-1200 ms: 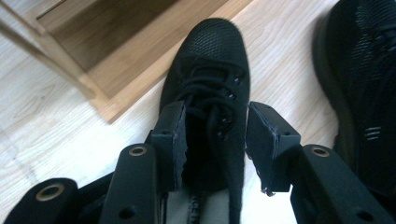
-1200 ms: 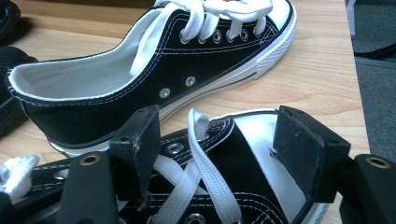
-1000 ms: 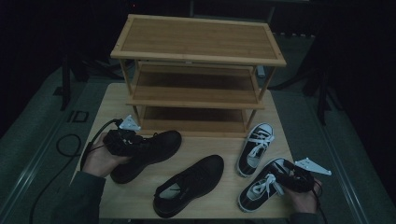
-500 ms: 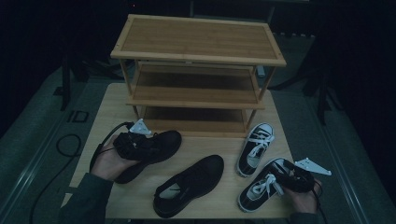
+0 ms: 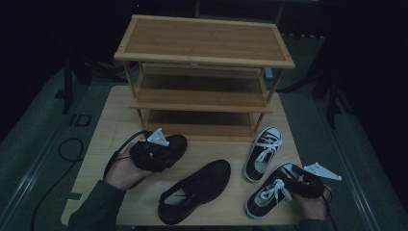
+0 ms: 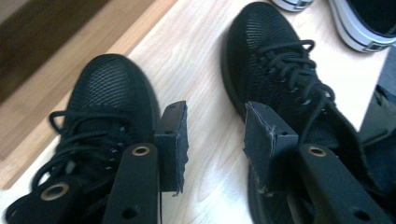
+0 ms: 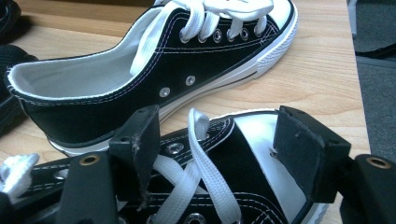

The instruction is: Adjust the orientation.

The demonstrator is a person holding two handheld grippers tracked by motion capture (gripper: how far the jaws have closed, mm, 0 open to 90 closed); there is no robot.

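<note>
Two black mesh lace-up shoes lie on the wooden table: one near the rack (image 5: 174,144) (image 6: 109,100), one in the middle (image 5: 196,188) (image 6: 280,70). My left gripper (image 5: 161,153) (image 6: 215,142) is open, hovering over the rack-side shoe's rear, and bare tabletop shows between its pads (image 6: 173,140). Two black-and-white canvas sneakers lie at the right: the far one (image 5: 262,153) (image 7: 154,70), the near one (image 5: 270,191) (image 7: 243,186). My right gripper (image 5: 300,185) (image 7: 217,144) is open, its jaws straddling the near sneaker's laced front without closing on it.
A three-tier bamboo shoe rack (image 5: 204,57) stands at the back of the table (image 5: 103,130), its shelves bare. Dark floor surrounds the table, and a cable (image 5: 67,147) loops on the floor at the left. Each gripper is held by a hand coming in from below.
My left gripper has moved right and slightly forward, over the rear of the rack-side black shoe. The right gripper and all shoes stay put.
</note>
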